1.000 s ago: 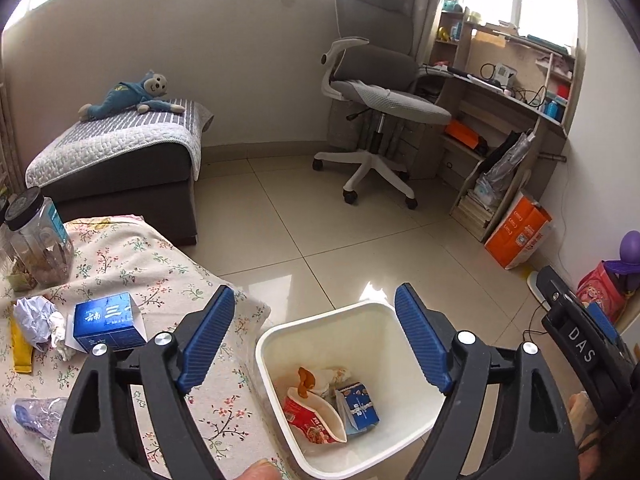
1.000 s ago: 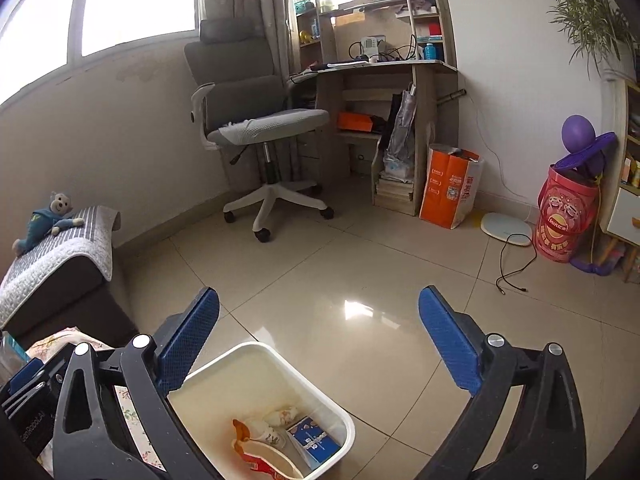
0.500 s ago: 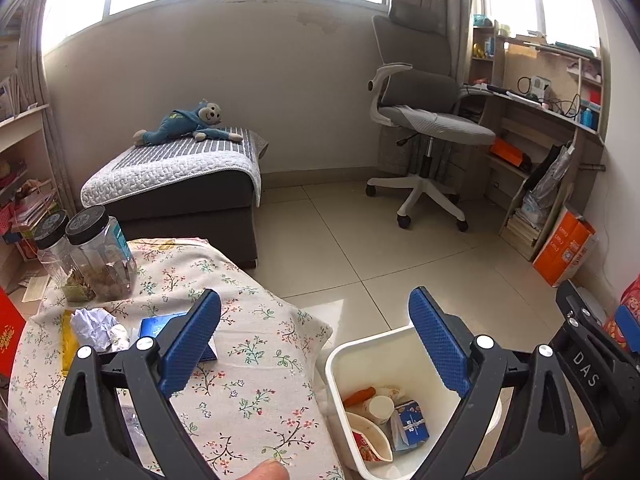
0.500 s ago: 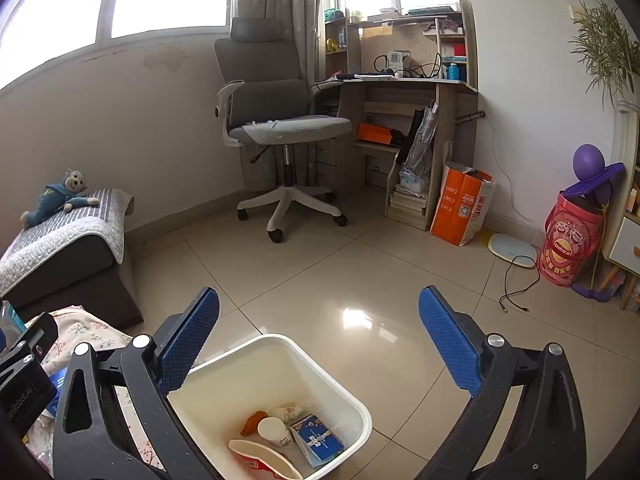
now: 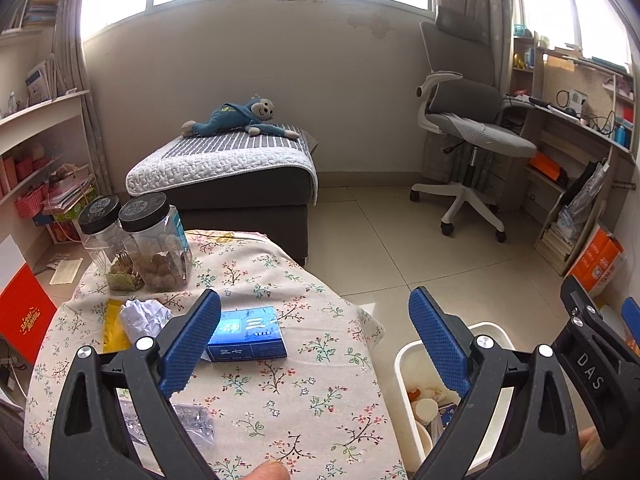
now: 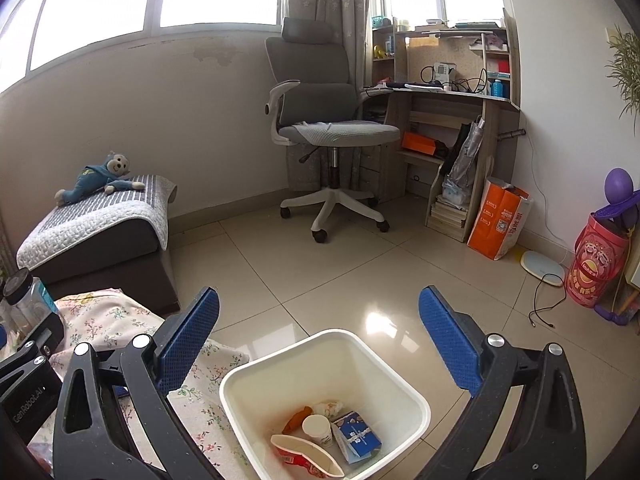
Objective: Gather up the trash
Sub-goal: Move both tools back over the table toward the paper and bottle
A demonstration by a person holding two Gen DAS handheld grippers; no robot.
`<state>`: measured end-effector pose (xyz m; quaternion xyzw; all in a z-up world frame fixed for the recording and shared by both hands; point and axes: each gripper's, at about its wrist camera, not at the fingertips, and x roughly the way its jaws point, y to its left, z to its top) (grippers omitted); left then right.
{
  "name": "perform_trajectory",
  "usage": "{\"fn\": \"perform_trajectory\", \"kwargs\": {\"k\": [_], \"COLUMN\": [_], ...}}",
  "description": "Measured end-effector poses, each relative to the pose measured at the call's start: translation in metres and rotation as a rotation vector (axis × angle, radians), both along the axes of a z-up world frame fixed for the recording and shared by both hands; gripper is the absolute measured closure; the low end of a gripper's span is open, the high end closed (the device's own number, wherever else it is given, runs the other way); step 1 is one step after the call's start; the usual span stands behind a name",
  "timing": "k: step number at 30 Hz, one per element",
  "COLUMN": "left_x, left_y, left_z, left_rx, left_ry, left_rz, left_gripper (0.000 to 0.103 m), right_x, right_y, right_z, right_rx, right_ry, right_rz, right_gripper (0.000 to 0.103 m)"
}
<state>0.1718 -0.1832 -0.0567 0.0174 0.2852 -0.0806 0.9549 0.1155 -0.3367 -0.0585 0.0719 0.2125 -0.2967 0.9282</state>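
- The left gripper [image 5: 314,336] hovers over the right half of the table [image 5: 280,392], jaws wide apart and holding nothing; the blue box [image 5: 247,334] lies just beside its left finger, partly behind it, near the table's middle.
- A crumpled white paper [image 5: 143,315] sits left of the box, toward the left edge; a clear plastic wrapper [image 5: 192,420] lies near the front edge.
- Two jars [image 5: 154,242] stand at the far left corner.
- Since a second ago, the left gripper has swung from over the bin to over the table.
- The white bin [image 6: 324,396], off the table's right edge, lies below the right gripper [image 6: 318,338], jaws also spread and empty; a red bowl, a cup and a blue carton lie inside.
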Motion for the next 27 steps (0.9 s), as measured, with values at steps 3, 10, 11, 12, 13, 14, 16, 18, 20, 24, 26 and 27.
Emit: {"fn": "perform_trajectory", "kwargs": {"k": [3, 10, 11, 12, 13, 14, 16, 18, 20, 24, 26, 27], "left_x": [0.002, 0.010, 0.011, 0.012, 0.013, 0.014, 0.017, 0.020, 0.022, 0.027, 0.032, 0.034], "left_y": [0.015, 0.055, 0.060, 0.065, 0.070, 0.076, 0.085, 0.096, 0.107, 0.129, 0.142, 0.149], "left_z": [0.000, 0.001, 0.000, 0.000, 0.000, -0.001, -0.002, -0.003, -0.004, -0.009, -0.013, -0.016], "left_rx": [0.003, -0.010, -0.008, -0.007, -0.006, -0.006, -0.005, -0.005, -0.003, 0.000, 0.001, 0.001], "left_ry": [0.000, 0.003, 0.004, 0.004, 0.004, 0.005, 0.009, 0.012, 0.014, 0.024, 0.039, 0.049], "left_rz": [0.028, 0.097, 0.105, 0.112, 0.121, 0.129, 0.147, 0.165, 0.182, 0.227, 0.250, 0.261], "left_gripper": [0.011, 0.011, 0.011, 0.011, 0.011, 0.011, 0.011, 0.011, 0.011, 0.011, 0.011, 0.011], "right_x": [0.011, 0.027, 0.030, 0.032, 0.034, 0.037, 0.042, 0.047, 0.050, 0.058, 0.061, 0.063], "right_y": [0.014, 0.044, 0.048, 0.052, 0.056, 0.061, 0.072, 0.082, 0.092, 0.112, 0.122, 0.127], "right_z": [0.000, -0.001, -0.001, -0.001, -0.002, -0.002, -0.004, -0.006, -0.006, -0.007, -0.008, -0.009], "right_rx": [0.000, -0.009, -0.009, -0.009, -0.010, -0.010, -0.009, -0.008, -0.010, -0.013, -0.012, -0.011], "right_ry": [0.007, 0.017, 0.019, 0.021, 0.024, 0.027, 0.032, 0.036, 0.040, 0.045, 0.047, 0.048], "right_rz": [0.032, 0.092, 0.100, 0.108, 0.118, 0.126, 0.144, 0.164, 0.185, 0.230, 0.254, 0.266], "right_gripper": [0.007, 0.007, 0.007, 0.007, 0.007, 0.007, 0.007, 0.007, 0.007, 0.007, 0.007, 0.007]}}
